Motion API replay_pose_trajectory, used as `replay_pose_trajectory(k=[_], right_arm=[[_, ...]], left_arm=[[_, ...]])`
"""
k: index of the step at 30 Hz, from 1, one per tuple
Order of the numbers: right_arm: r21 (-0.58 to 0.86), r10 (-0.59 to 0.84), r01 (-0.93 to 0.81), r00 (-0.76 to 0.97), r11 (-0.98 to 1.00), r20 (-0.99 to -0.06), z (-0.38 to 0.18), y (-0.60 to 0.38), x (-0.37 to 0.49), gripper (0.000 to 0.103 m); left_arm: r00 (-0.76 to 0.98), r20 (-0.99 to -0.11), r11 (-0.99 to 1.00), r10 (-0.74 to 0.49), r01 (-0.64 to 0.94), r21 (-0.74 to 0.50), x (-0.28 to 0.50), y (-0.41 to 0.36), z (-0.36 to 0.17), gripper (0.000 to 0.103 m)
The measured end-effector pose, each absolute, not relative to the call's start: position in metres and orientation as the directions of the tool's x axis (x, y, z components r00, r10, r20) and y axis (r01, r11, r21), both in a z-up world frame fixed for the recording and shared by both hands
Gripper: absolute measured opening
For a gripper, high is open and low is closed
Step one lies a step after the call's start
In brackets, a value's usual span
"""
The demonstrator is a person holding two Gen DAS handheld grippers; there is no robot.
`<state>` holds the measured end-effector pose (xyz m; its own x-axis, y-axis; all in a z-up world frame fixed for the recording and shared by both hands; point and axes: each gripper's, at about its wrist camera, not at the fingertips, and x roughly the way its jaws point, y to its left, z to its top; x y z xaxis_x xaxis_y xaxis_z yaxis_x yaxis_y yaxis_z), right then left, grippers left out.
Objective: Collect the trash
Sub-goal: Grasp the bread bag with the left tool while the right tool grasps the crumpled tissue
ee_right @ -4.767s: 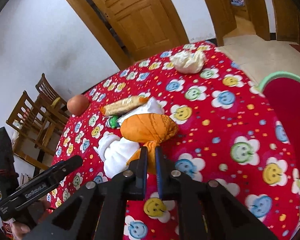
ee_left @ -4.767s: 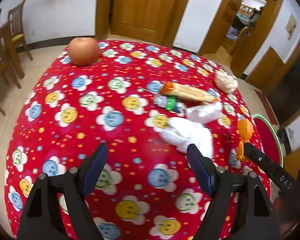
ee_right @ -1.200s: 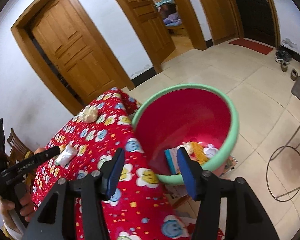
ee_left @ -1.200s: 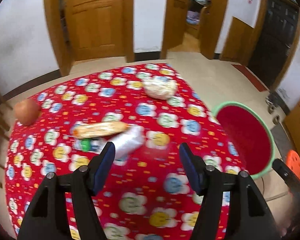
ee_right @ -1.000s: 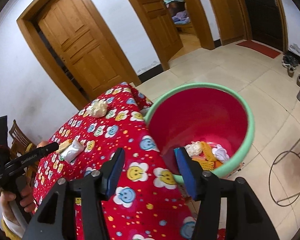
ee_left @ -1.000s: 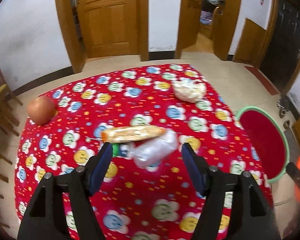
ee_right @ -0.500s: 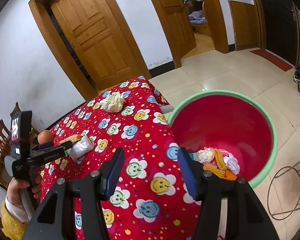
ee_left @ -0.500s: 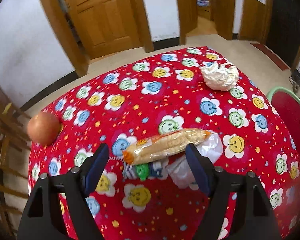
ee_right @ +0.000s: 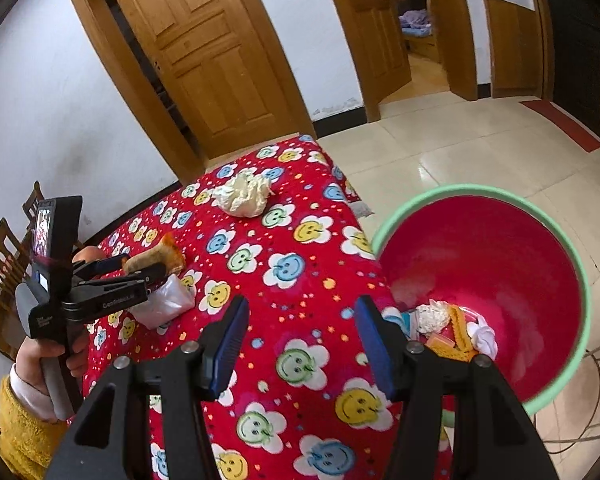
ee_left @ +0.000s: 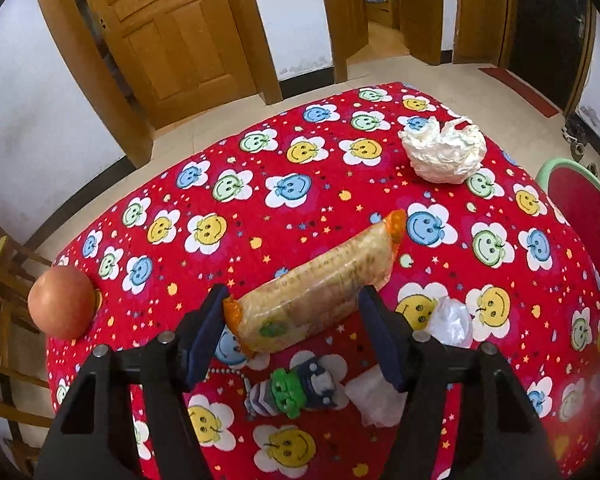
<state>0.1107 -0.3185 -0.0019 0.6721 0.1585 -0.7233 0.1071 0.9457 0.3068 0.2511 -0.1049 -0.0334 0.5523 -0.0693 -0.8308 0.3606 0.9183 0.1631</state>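
A long cracker packet [ee_left: 316, 292] with orange ends lies on the red smiley tablecloth [ee_left: 260, 184]. My left gripper [ee_left: 294, 320] straddles it and its jaws are closing; the left pad touches the packet's near orange end, the right pad stands at its side. From the right wrist view the left gripper [ee_right: 140, 268] sits low over the packet [ee_right: 156, 258]. My right gripper [ee_right: 300, 340] hangs open and empty above the table's edge, beside the red bin [ee_right: 500, 260]. A crumpled white paper ball [ee_left: 444, 152] lies at the far right of the table.
A clear plastic bag [ee_left: 450, 326], a white wrapper scrap [ee_left: 374, 400] and a green toy keychain [ee_left: 292, 390] lie near the packet. An apple [ee_left: 60, 302] sits at the left edge. Several pieces of trash lie in the green-rimmed bin [ee_right: 580, 280]. Wooden chairs [ee_left: 0, 300] stand to the left.
My left gripper came down and closer to the cracker packet, and its jaws narrowed around it. My right gripper swung from over the bin toward the table.
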Motion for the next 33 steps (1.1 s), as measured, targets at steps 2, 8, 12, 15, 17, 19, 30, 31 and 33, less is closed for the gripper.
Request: replay_pose_trajectory(k=[2,8,12,15,17,19,30,31,33], right_arm=[[0.301,0.161,0.101,0.666,0.948,-0.729,-0.003,-0.315,0.118,0.058],[0.284,0.176,0.065,0.647,0.956,-0.742,-0.005,-0.302,0.144,0.058],[0.279,0.187,0.046,0.634,0.959,-0.750,-0.009,-0.294,0.164,0.059],[0.285,0.200,0.037,0.627,0.958,-0.753,-0.013,-0.289,0.179,0.059],[0.285,0.201,0.036,0.627,0.958,-0.753,-0.015,-0.286,0.188,0.061],[0.291,0.207,0.032,0.630,0.956,-0.749,-0.016,-0.283,0.196,0.063],[0.326,0.214,0.050,0.661,0.944,-0.719,-0.018,-0.274,0.242,0.069],[0.331,0.216,0.050,0.665,0.942,-0.715,-0.017,-0.274,0.246,0.069],[0.341,0.224,0.049,0.668,0.939,-0.710,-0.017,-0.272,0.252,0.069]], left_arm=[[0.553,-0.830,0.913,-0.072,0.372,0.169,0.253,-0.105,-0.036,0.067],[0.527,-0.843,0.919,-0.106,0.376,0.118,0.264,-0.105,-0.042,0.069],[0.520,-0.845,0.926,-0.126,0.367,0.088,0.270,-0.104,-0.043,0.068],[0.519,-0.841,0.936,-0.150,0.348,0.047,0.271,-0.101,-0.041,0.063],[0.518,-0.839,0.946,-0.166,0.323,0.012,0.271,-0.096,-0.041,0.062],[0.514,-0.838,0.956,-0.184,0.290,-0.032,0.271,-0.090,-0.042,0.062],[0.591,-0.788,0.985,-0.174,0.105,-0.138,0.255,-0.063,-0.029,0.062],[0.591,-0.788,0.985,-0.175,0.095,-0.148,0.255,-0.059,-0.028,0.062],[0.593,-0.789,0.987,-0.161,0.075,-0.146,0.256,-0.054,-0.028,0.062]])
